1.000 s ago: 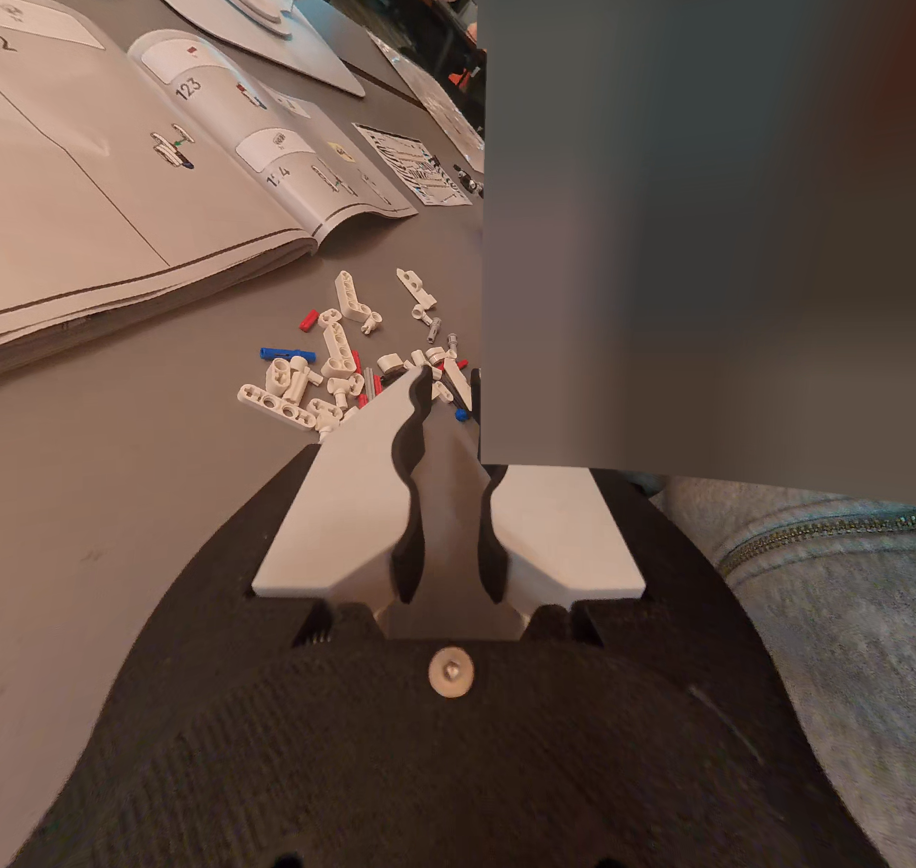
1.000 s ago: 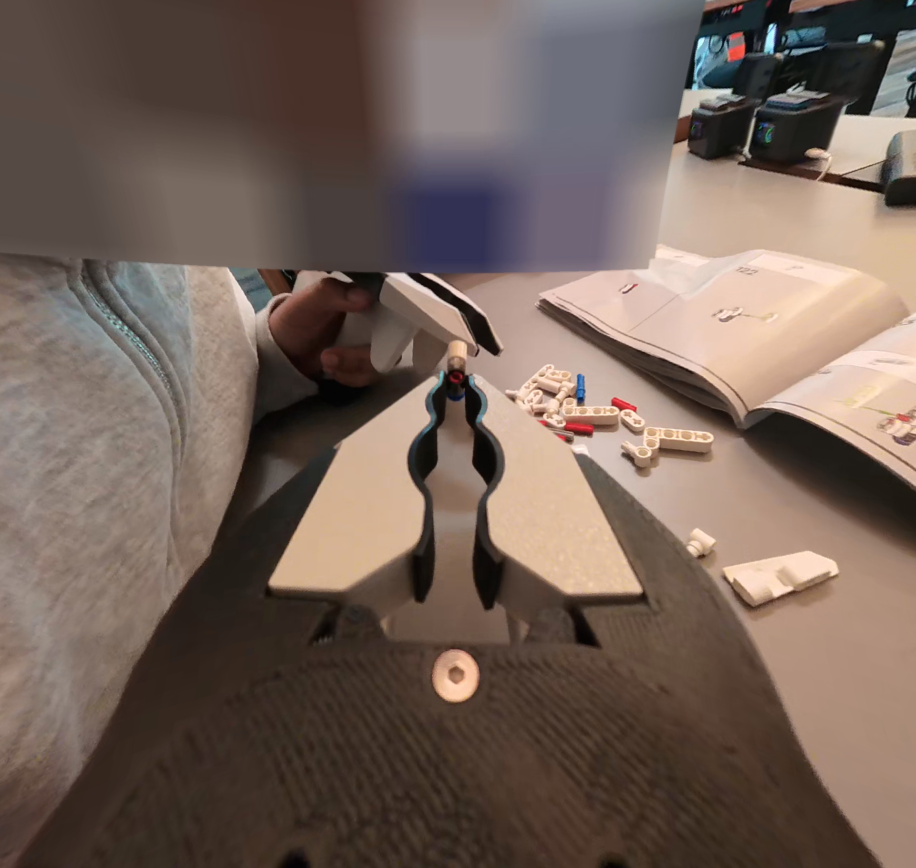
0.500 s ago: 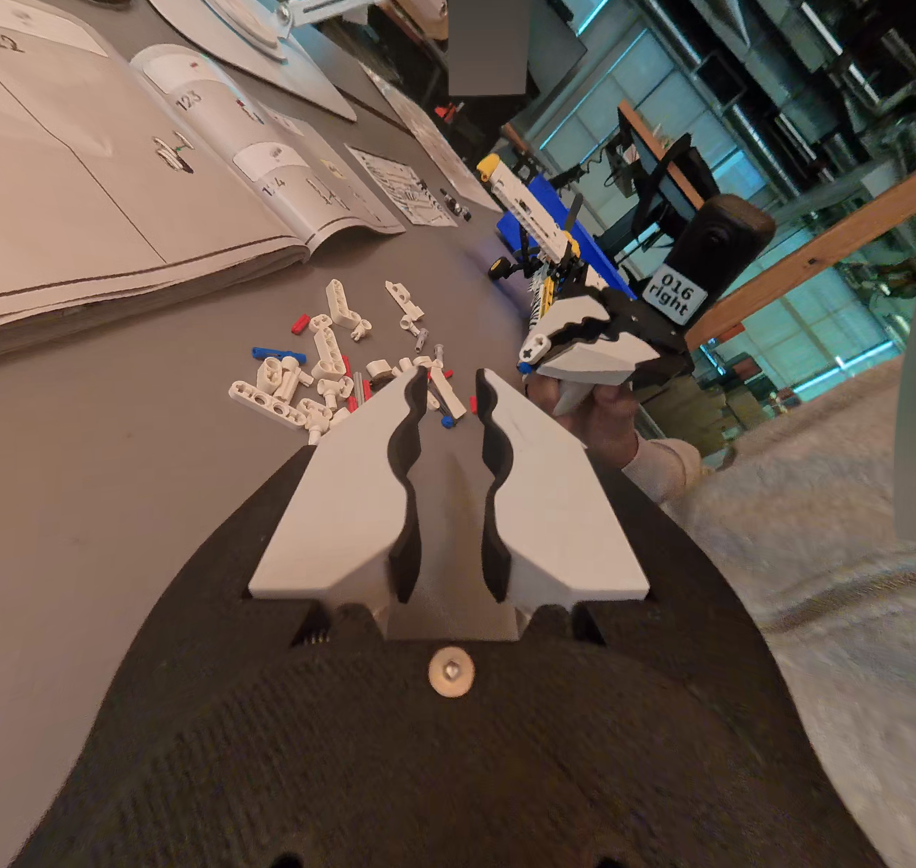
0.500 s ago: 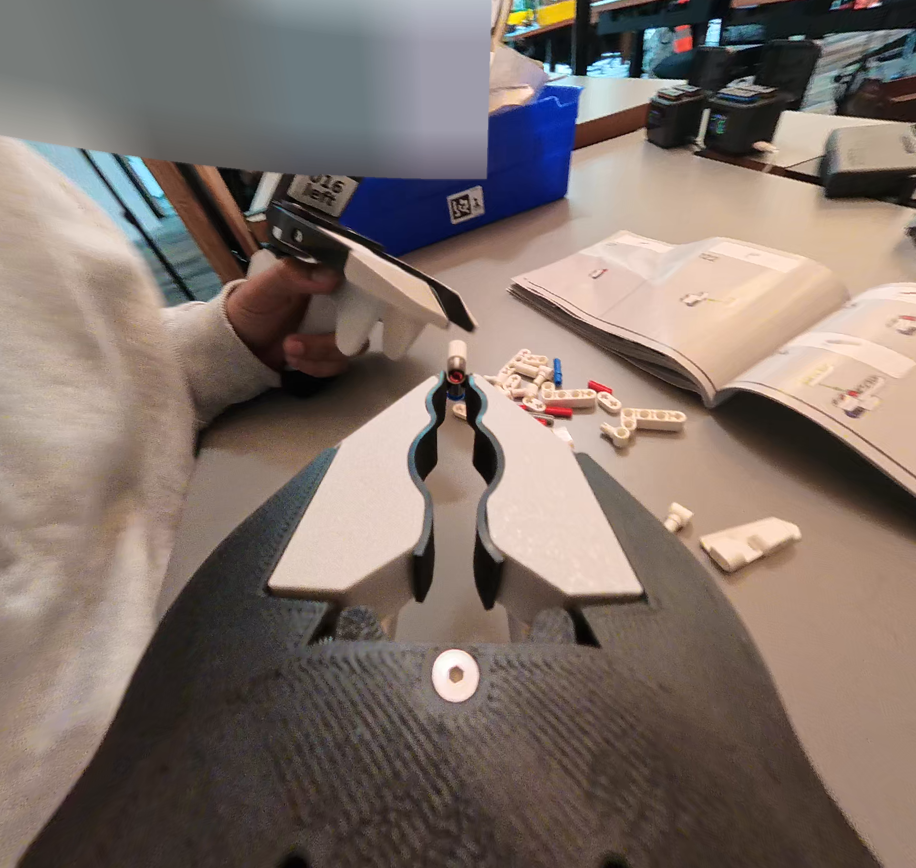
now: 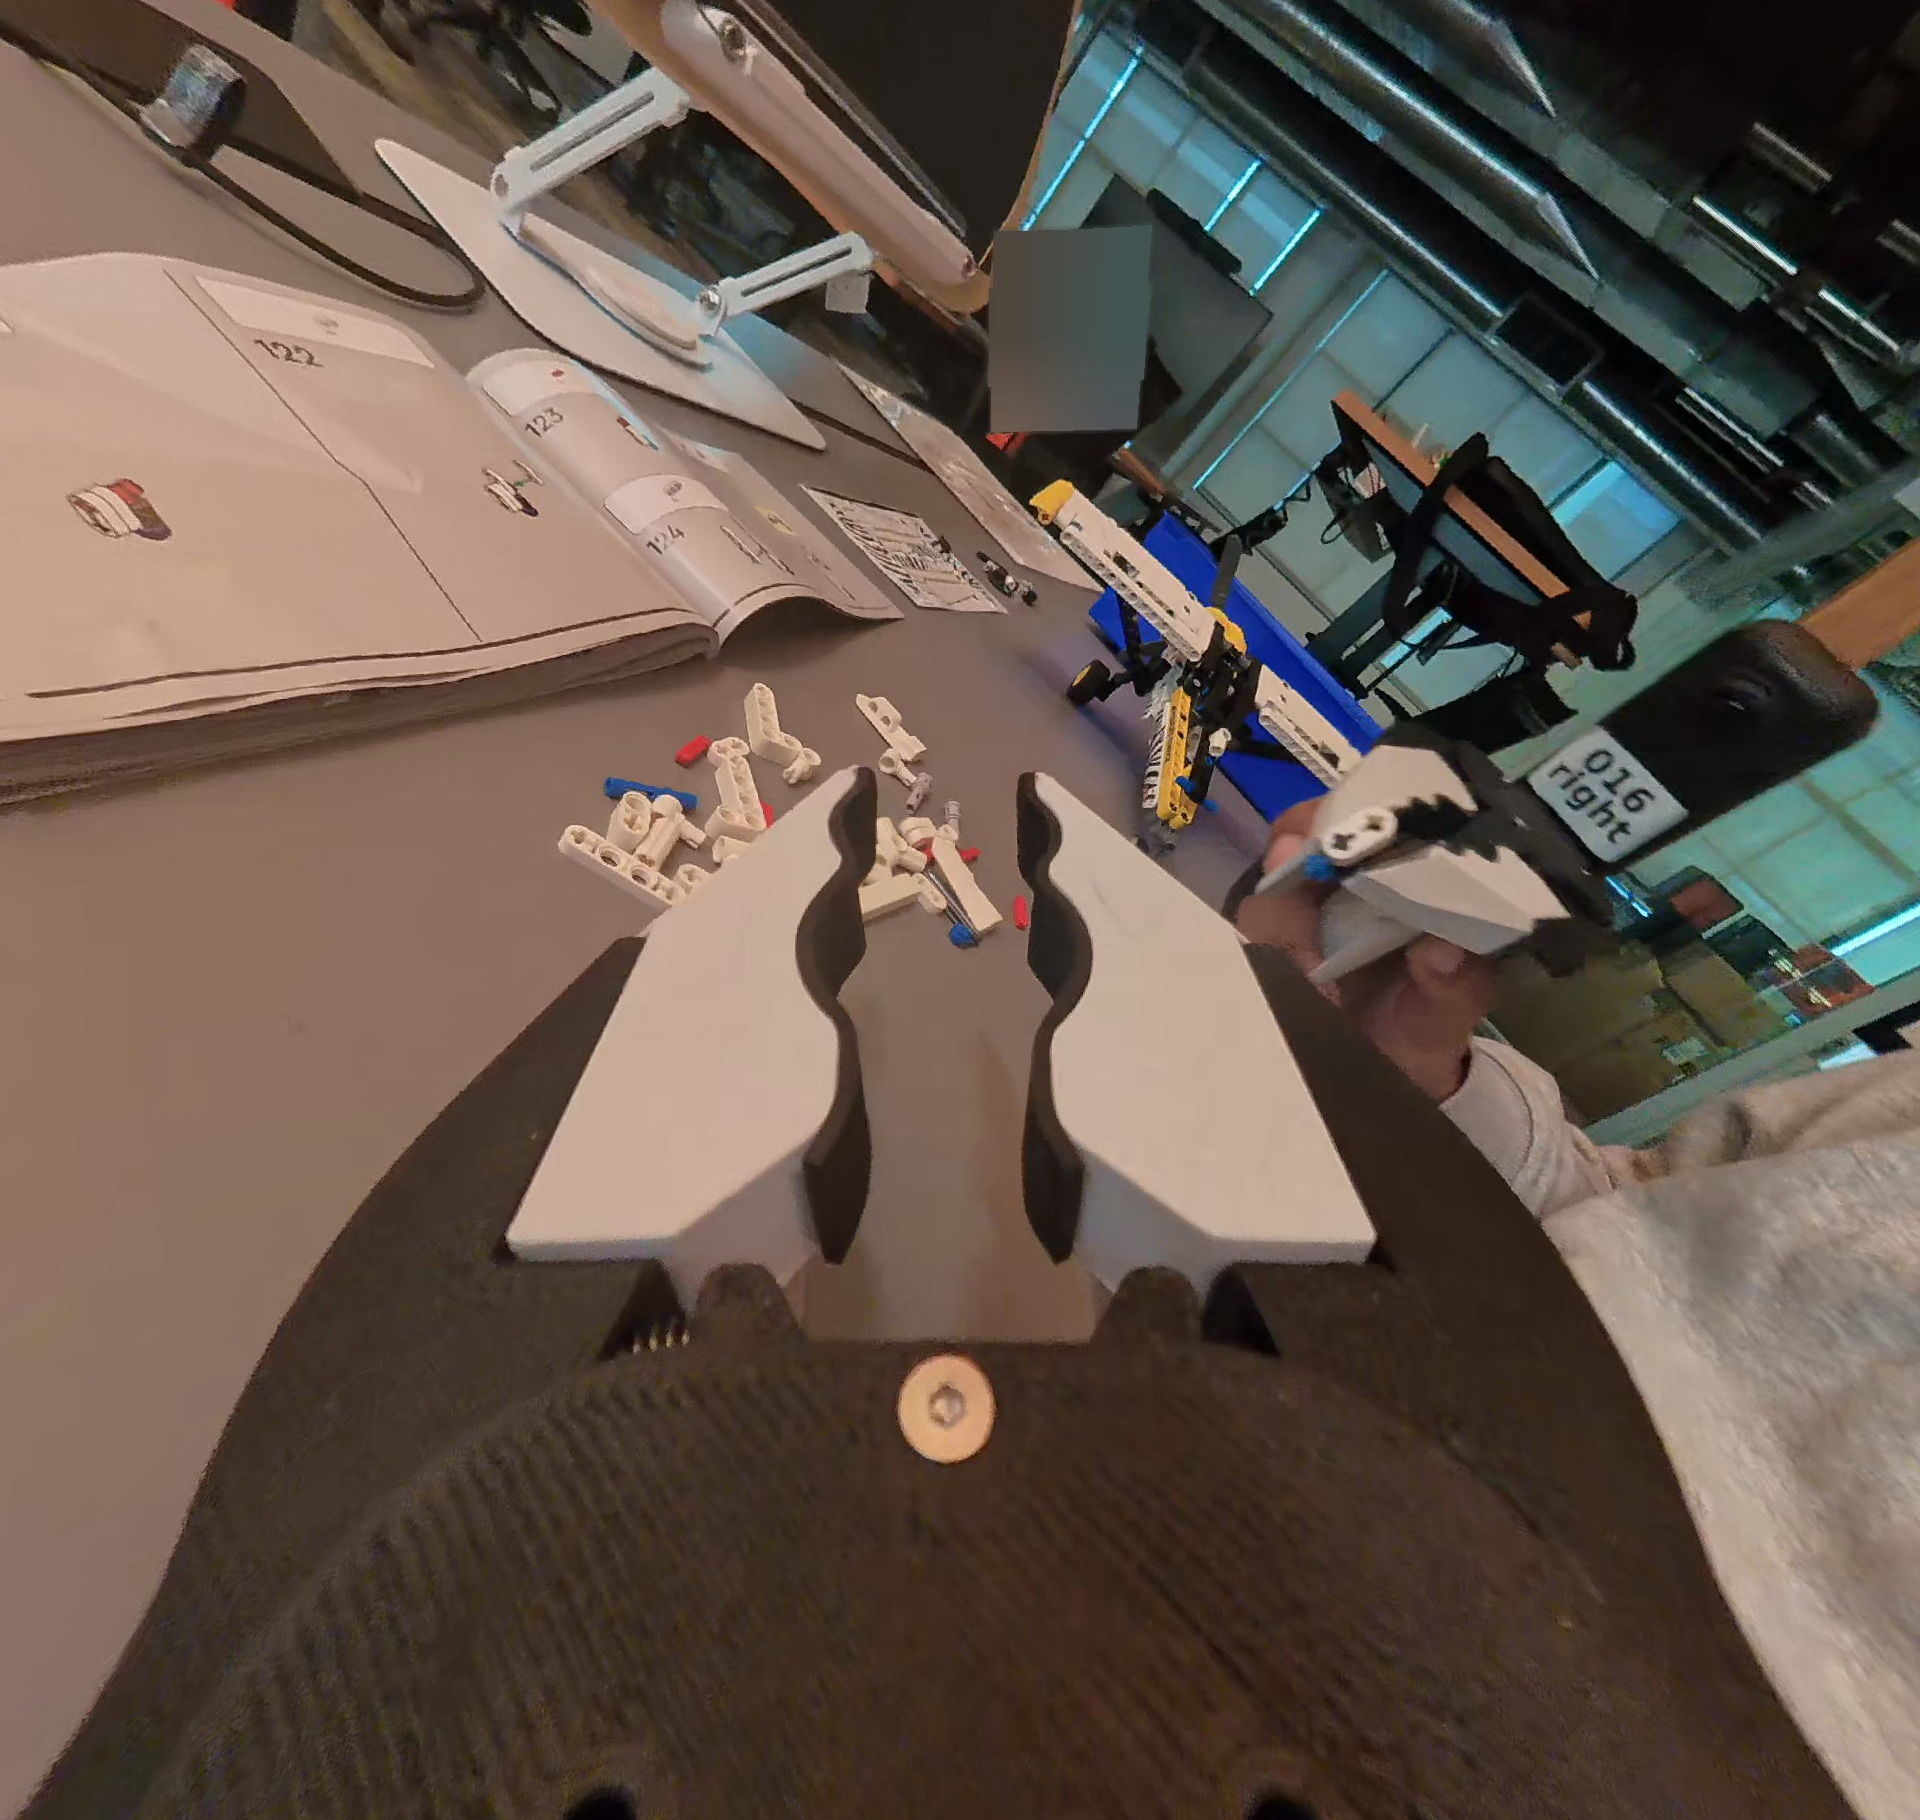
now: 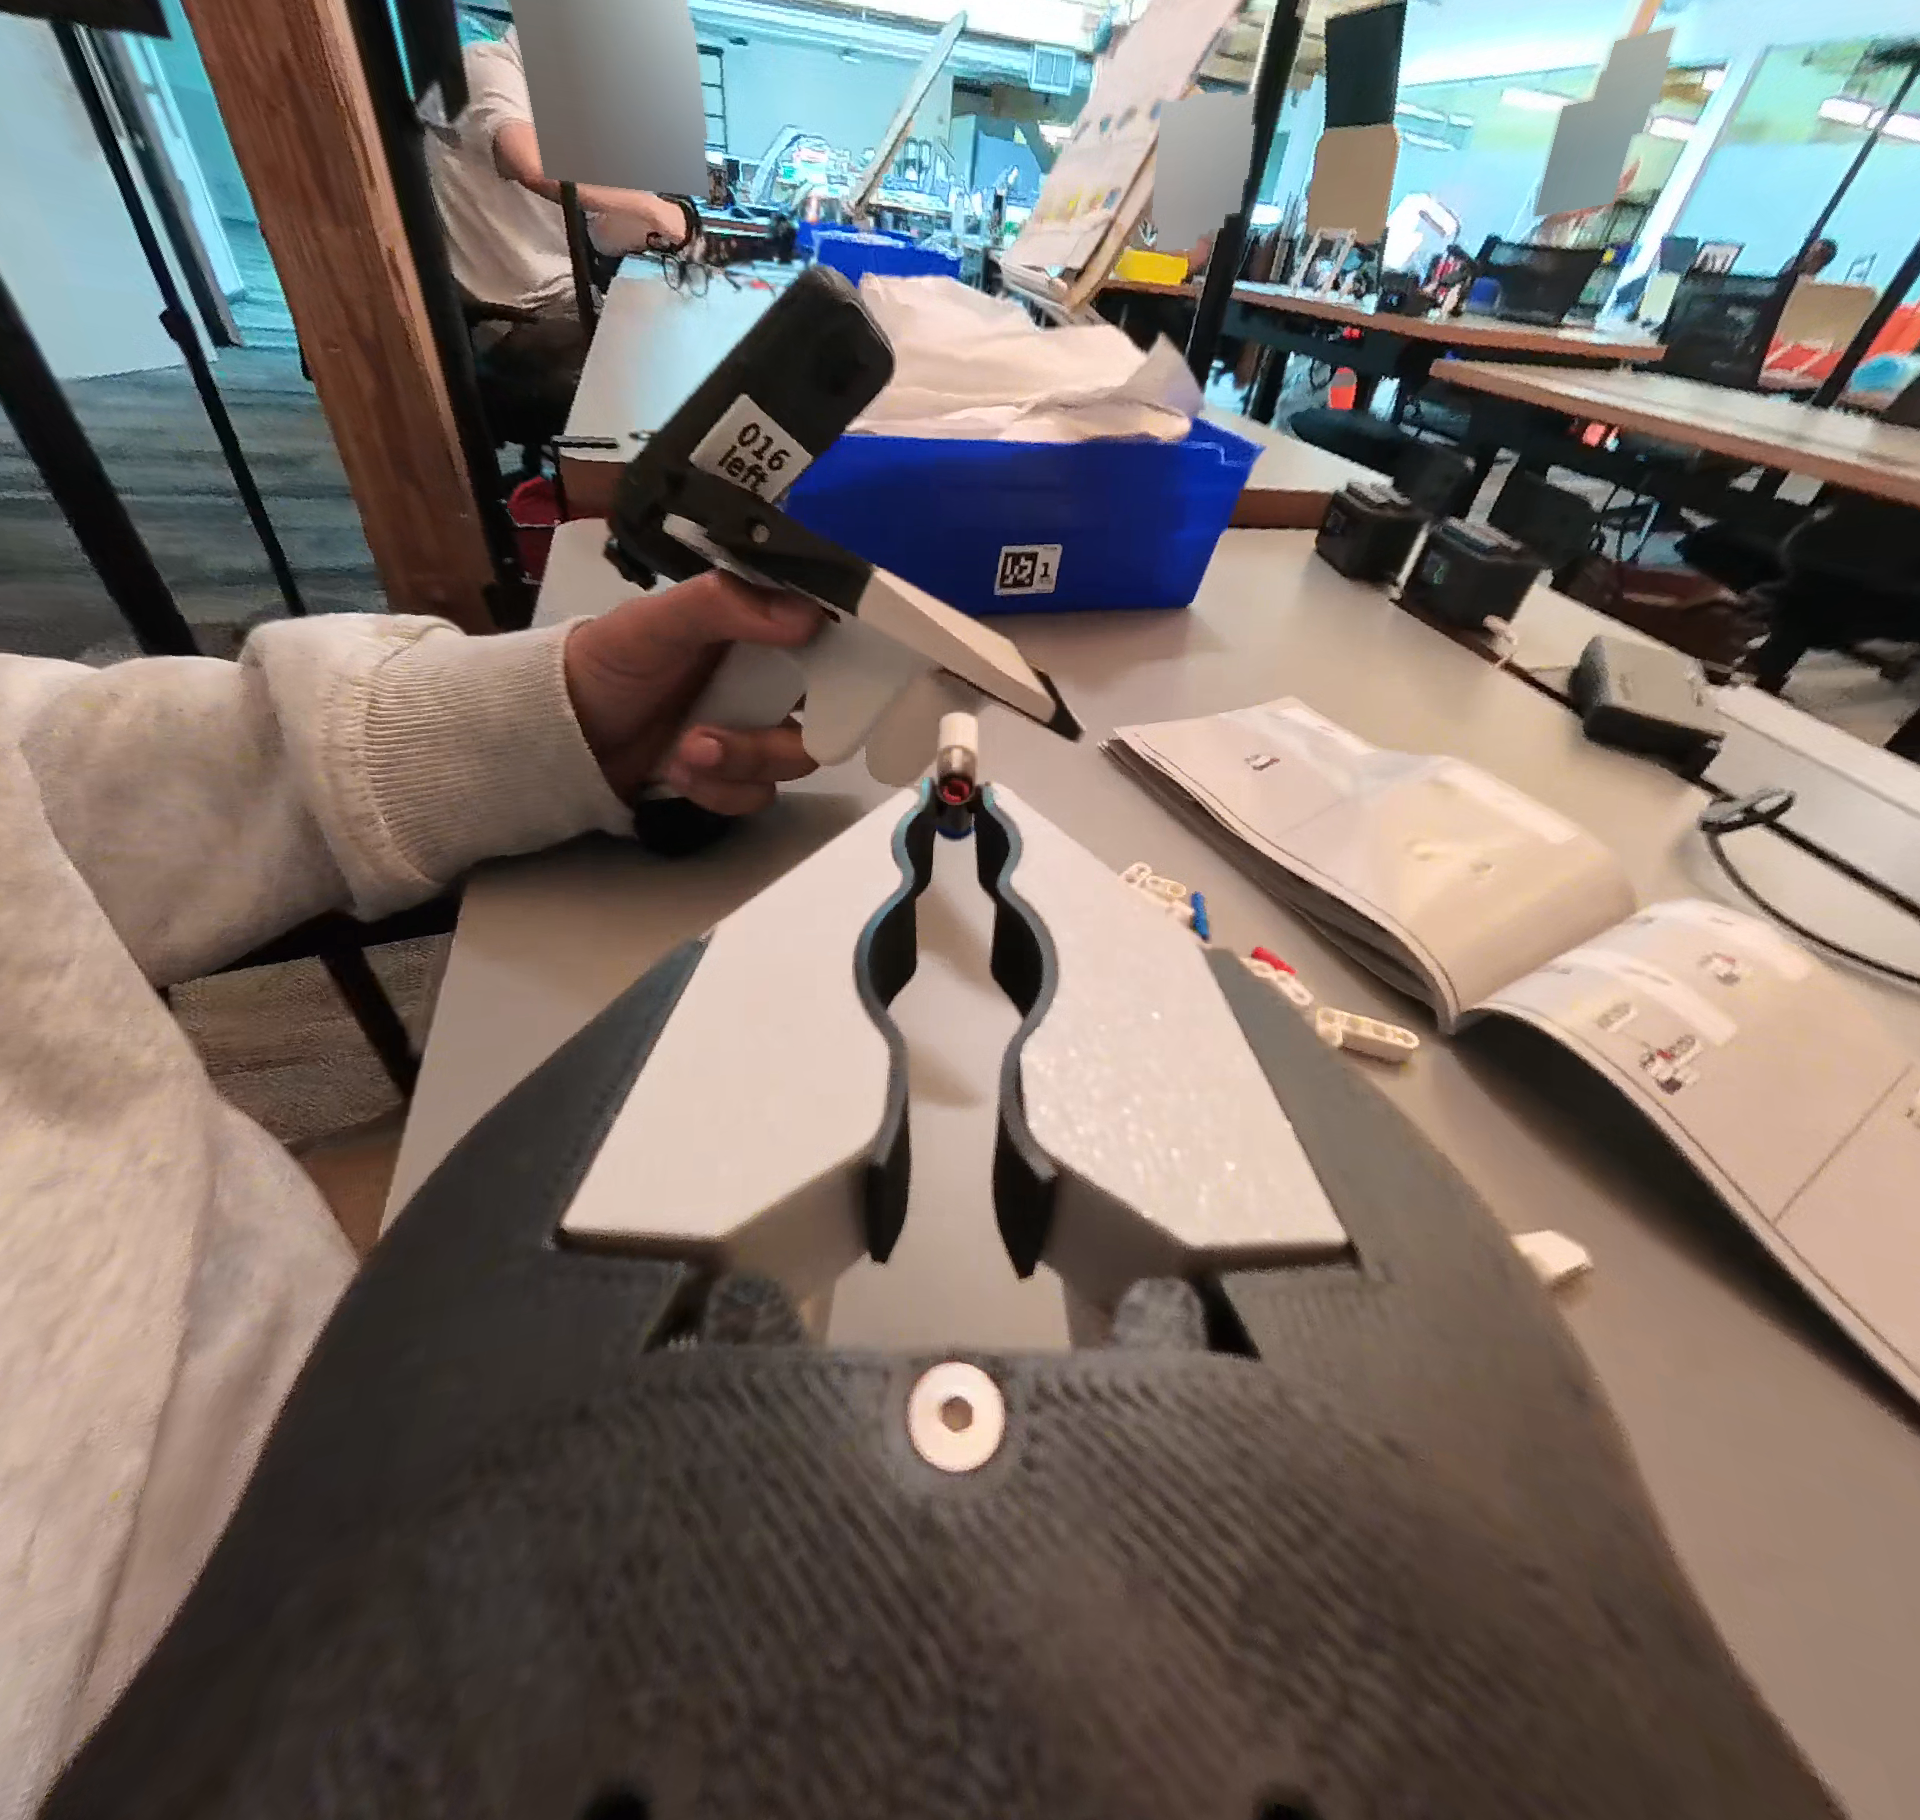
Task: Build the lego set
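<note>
My left gripper (image 5: 943,791) is open and empty, held above a pile of small white, red and blue lego parts (image 5: 748,814) on the grey table. My right gripper (image 6: 954,806) is shut on a small lego piece (image 6: 956,757), a white connector with red and blue pins, which sticks out past the tips. In the left wrist view the right gripper (image 5: 1340,840) is to the right, off the table. In the right wrist view the left gripper (image 6: 1044,705) is just behind the held piece. A white and yellow lego model (image 5: 1174,627) stands beyond the pile.
An open instruction booklet (image 5: 364,523) (image 6: 1455,887) lies beside the parts. A blue bin (image 6: 1018,513) stands at the table's far end. A monitor stand base (image 5: 623,316) and a sticker sheet (image 5: 904,549) lie behind the booklet. A loose white part (image 6: 1553,1256) lies near the table's front. The tips of one gripper are about 9 cm away from the tips of the other.
My left gripper has opened wider. Both grippers have lifted and tilted up from the table. My right gripper still holds the small lego piece.
</note>
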{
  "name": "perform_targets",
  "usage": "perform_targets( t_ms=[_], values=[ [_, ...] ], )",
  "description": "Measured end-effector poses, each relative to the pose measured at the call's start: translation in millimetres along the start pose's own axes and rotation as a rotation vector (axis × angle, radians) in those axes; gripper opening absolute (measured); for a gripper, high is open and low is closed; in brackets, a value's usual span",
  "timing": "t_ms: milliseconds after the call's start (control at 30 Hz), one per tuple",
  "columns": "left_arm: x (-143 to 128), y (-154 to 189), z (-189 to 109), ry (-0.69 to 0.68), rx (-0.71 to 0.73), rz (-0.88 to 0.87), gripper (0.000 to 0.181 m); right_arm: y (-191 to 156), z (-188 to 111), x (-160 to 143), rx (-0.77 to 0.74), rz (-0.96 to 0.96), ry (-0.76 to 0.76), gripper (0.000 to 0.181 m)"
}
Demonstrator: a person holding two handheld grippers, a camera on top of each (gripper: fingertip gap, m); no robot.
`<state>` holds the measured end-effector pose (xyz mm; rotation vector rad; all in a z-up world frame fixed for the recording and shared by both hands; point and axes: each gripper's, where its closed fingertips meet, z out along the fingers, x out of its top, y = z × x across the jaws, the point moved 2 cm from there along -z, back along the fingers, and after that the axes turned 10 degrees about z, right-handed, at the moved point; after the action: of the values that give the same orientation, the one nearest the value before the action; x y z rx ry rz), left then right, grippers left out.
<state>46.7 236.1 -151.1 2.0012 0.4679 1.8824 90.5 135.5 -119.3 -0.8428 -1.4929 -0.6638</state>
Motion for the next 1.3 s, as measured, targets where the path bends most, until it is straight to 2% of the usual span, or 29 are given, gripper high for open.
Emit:
perform_targets(
  t_ms=[133, 233, 433, 633, 767, 900, 967, 1067, 1300],
  values=[
    [-2, -1, 9, -0.045, 0.007, 0.043, 0.026, 6, -7, 2, -0.091, -0.073, 0.021, 0.006],
    [-3, 2, 10, -0.057, 0.016, 0.082, 0.025, 22, -6, -9, -0.147, -0.027, -0.022, 0.006],
    [5, 1, -3, 0.039, 0.036, 0.050, 0.025, 35, -3, -12, -0.104, 0.125, 0.012, 0.005],
    [-1, -3, 8, -0.032, 0.027, 0.043, 0.026, 43, 0, -7, -0.062, 0.204, 0.075, 0.005],
    [-2, -6, 7, -0.045, 0.112, 0.088, 0.014, 39, 1, -8, -0.055, 0.196, 0.053, 0.006],
    [-1, -8, 1, -0.028, 0.211, 0.129, 0.000, 26, -8, 5, -0.026, 0.166, 0.109, 0.006],
    [-11, -7, 7, -0.098, 0.234, 0.127, 0.000, 19, -14, 10, -0.004, 0.166, 0.129, 0.006],
    [-35, -8, 18, -0.282, 0.283, 0.128, 0.000, 9, -24, 12, 0.015, 0.147, 0.134, 0.006],
    [-47, -16, 42, -0.426, 0.347, 0.186, 0.000, -5, -48, 3, -0.014, 0.094, 0.132, 0.006]
  ],
)
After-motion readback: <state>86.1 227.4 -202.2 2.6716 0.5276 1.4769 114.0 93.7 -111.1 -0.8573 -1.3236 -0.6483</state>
